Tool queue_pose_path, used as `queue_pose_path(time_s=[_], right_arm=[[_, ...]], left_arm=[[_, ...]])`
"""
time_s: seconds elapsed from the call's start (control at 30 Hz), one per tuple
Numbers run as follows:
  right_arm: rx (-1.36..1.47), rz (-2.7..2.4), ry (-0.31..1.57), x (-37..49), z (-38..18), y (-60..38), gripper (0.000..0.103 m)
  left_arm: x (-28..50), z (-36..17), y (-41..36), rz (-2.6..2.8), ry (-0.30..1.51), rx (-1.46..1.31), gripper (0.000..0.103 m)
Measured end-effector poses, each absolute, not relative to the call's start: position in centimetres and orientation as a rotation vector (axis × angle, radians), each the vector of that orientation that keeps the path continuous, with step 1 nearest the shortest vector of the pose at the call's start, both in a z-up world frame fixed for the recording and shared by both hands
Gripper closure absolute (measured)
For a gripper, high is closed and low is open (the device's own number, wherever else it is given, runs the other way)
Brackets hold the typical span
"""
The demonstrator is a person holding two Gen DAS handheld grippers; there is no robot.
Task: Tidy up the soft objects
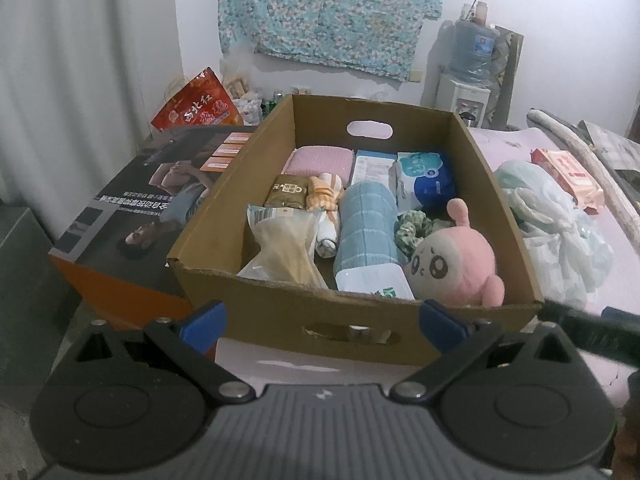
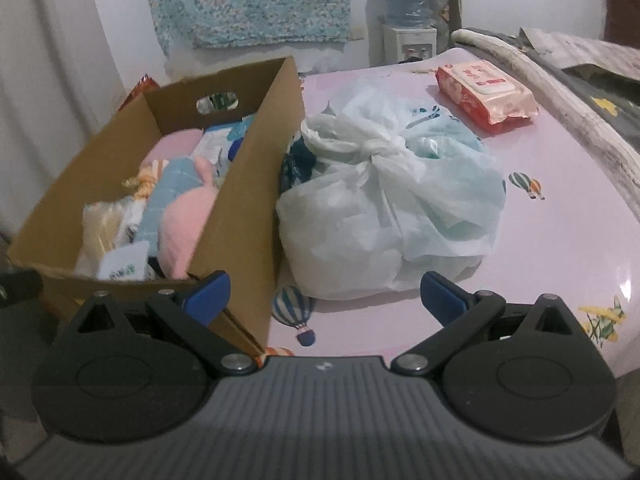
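1. Left tongs [image 1: 322, 322]: jaws spread wide, nothing between them, positioned just in front of the near wall of the cardboard box [image 1: 280, 312].
2. Right tongs [image 2: 325, 294]: jaws spread wide, nothing held, positioned just in front of the knotted plastic bag [image 2: 384, 208].
3. Cardboard box: stands on the pink tabletop [image 2: 560, 208], open at the top, with a hand-hole in each end wall.
4. Box contents: pink plush toy [image 1: 460, 260] in the near right corner; rolled blue towel [image 1: 366, 228] beside it at centre; green scrunchie [image 1: 412, 228] between the two; folded pink cloth [image 1: 320, 160] against the far wall; yellow-striped cloth [image 1: 326, 192] left of the towel.
5. Knotted plastic bag: lies on the tabletop, touching the right wall of the box.
6. Red wipes pack [image 2: 486, 94]: lies on the tabletop beyond the bag, apart from it.
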State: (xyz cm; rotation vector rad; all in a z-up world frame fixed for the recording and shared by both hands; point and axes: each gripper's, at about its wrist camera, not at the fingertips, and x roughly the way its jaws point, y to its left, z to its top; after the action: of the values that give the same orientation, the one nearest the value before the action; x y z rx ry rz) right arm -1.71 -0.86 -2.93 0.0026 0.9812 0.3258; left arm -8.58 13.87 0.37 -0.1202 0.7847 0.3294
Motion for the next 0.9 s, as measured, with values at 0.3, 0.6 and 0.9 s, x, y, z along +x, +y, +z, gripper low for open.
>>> queue_pose_path(time_s=[0.3, 0.6, 0.9], right_arm=[[0.035, 0.345, 0.967, -2.5, -0.8, -0.2, 0.001], [-0.034, 0.412, 0.993, -3.4, -0.5, 1.7, 0.001], [-0.064, 0.444, 0.978, -4.5, 0.3, 2.5, 0.001]], left_arm=[[-8.8, -1.0, 14.0, 0.326, 0.837, -0.095, 0.0], [-9.1, -0.9, 14.6, 0.348, 0.877, -0.084, 0.0], [-9.5, -0.4, 14.5, 0.372, 0.892, -0.076, 0.0]])
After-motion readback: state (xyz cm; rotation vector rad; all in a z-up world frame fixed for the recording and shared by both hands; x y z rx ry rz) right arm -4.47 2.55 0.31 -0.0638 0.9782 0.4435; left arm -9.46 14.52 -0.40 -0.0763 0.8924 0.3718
